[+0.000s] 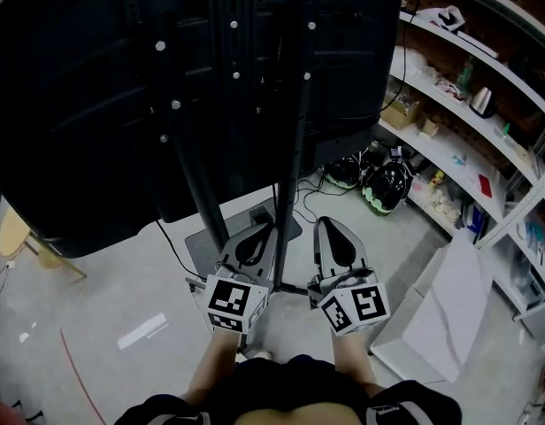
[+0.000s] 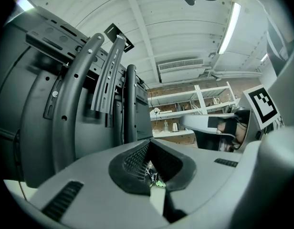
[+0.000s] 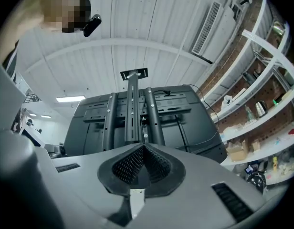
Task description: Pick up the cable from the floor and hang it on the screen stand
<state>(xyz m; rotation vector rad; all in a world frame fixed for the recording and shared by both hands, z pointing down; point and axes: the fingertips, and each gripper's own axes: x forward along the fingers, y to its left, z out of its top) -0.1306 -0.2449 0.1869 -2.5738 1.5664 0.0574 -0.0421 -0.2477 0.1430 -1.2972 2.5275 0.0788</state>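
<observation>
Low behind the screen stand (image 1: 295,131), left claw (image 1: 257,233) and right claw (image 1: 333,228) are held side by side, close to the body, aimed roughly level at it. Both claws are closed, nothing between them. Black cable (image 1: 308,195) lies on the floor (image 1: 122,290) by the stand's base, untouched.

Both arms are held out in front, side by side. Left gripper (image 1: 253,244) has its jaws pressed together with nothing in them, and right gripper (image 1: 334,240) looks the same.
</observation>
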